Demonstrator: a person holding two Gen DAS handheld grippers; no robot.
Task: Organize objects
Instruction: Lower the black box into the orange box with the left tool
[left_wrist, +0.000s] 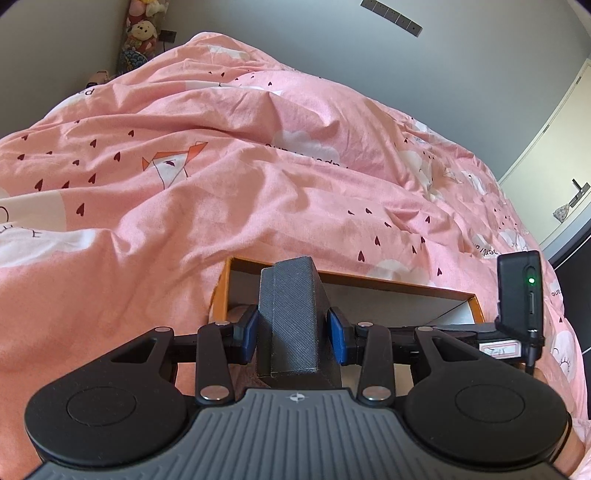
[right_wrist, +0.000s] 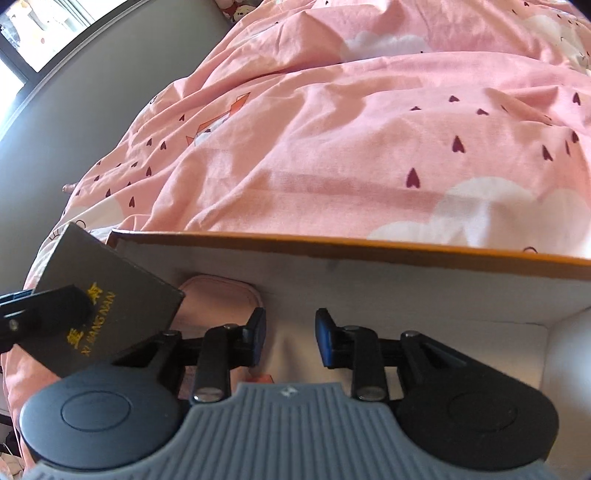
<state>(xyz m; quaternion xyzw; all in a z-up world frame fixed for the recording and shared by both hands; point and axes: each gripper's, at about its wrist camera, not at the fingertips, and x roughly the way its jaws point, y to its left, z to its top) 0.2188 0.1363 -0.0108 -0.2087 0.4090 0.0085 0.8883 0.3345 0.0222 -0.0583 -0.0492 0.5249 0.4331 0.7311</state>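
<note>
Left gripper (left_wrist: 295, 328) clamps the dark grey textured rectangular box (left_wrist: 291, 317) between its blue pads, poised at the near rim of the orange-edged white cardboard box (left_wrist: 388, 283). Right gripper (right_wrist: 290, 338) is inside it, jaws narrowly parted, empty. Just beyond, a pink pouch (right_wrist: 218, 295) already lies packed. The grey box is left to place. Behind: rumpled pink heart-print bedcover (left_wrist: 258, 166).

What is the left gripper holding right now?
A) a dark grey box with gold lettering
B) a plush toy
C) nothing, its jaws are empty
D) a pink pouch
A: the left gripper has its blue pads pressed on both sides of the dark grey box, and the right wrist view shows gold lettering on its face, above the orange-rimmed box.
</note>
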